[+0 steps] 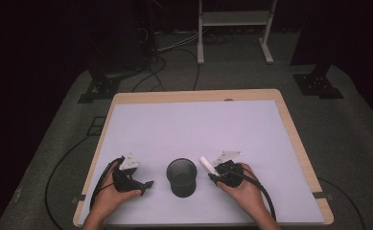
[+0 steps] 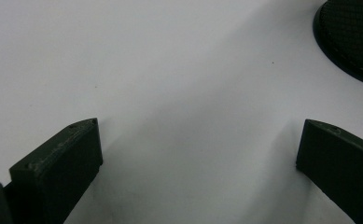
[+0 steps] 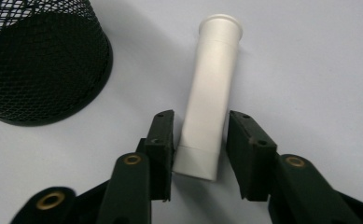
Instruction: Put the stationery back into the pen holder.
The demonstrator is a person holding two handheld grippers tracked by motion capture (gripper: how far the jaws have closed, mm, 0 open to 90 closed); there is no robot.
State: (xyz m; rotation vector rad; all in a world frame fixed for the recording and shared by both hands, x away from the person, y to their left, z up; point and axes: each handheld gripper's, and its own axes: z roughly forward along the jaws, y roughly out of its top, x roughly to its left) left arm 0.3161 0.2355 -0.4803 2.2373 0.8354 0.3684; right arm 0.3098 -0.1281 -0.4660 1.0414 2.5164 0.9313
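Right gripper view looks down on a white tube (image 3: 207, 93) lying flat on the pale desk (image 3: 310, 70), its flanged end pointing away from the camera and its plain end sitting between the two black fingers (image 3: 163, 144). The right gripper (image 3: 200, 144) has its fingers drawn in close on either side of the tube's near end; the left one looks to be against the tube wall, while a thin sliver of gap seems to remain at the right one, so I cannot tell whether the grip is firm. A black mesh cup (image 3: 39, 65) stands upright just beside the tube.

From the high view, the tube (image 1: 207, 164) lies near the desk's front edge, a little right of the middle, angled with its far end leaning toward the cup (image 1: 181, 176). The right gripper (image 1: 214, 176) sits at the tube's near end, held in the person's right hand (image 1: 244, 189). The mesh cup stands between the two grippers, close to the front edge, and apart from the tube.

On the other side of the cup, the left gripper (image 1: 145, 186) rests low by the front left part of the desk (image 1: 189, 120), held in the left hand (image 1: 110, 196). In the left gripper view its fingers (image 2: 62, 168) are spread wide with nothing but bare desk between them, and the rim of the cup (image 2: 352, 37) shows at the upper right corner.
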